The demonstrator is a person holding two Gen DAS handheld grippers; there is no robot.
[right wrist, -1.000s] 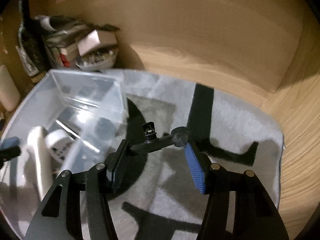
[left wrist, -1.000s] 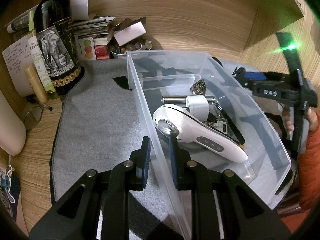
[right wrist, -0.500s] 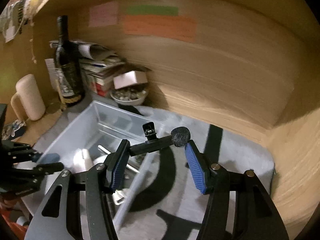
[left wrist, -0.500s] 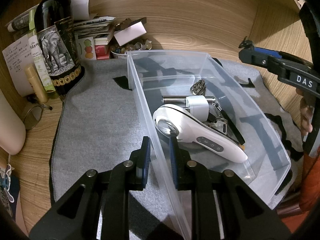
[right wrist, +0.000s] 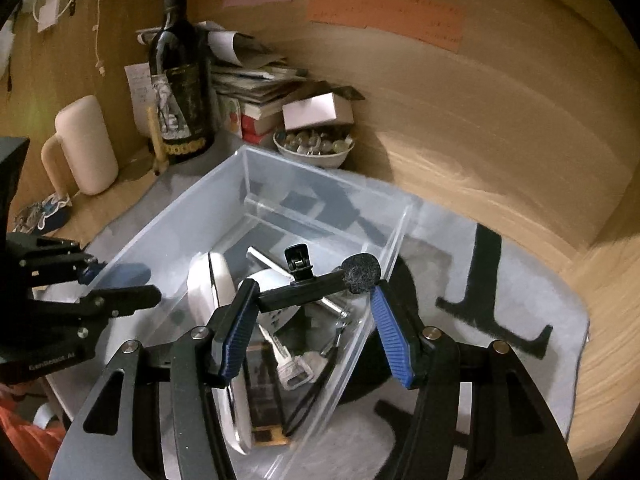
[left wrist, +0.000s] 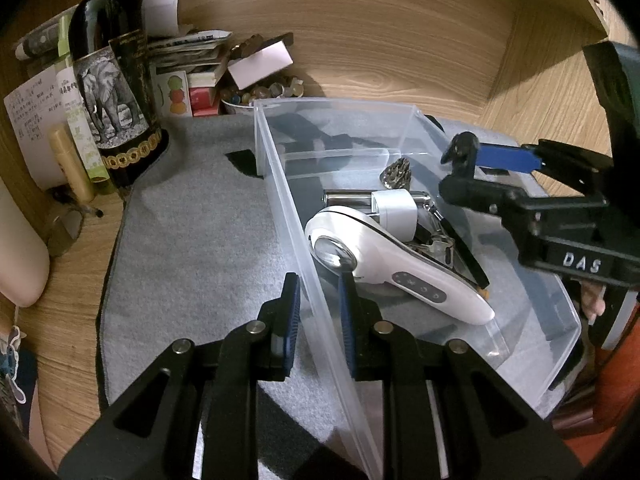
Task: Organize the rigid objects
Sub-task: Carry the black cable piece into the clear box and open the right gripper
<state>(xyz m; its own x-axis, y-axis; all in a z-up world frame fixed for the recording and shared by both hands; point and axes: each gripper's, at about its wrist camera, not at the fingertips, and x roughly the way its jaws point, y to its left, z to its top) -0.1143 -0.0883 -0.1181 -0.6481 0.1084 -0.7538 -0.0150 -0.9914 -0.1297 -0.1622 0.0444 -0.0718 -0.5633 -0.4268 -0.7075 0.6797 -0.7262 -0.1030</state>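
Both right gripper (right wrist: 310,322) pads clamp black clip-mic (right wrist: 316,286) above bin (right wrist: 320,184).

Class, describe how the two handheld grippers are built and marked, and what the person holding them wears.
Both the left gripper and right gripper have black angular frames with silver bolts and ribbed blue pads on their fingers. The right one bears white "DAS" lettering. An orange sleeve shows on the right.
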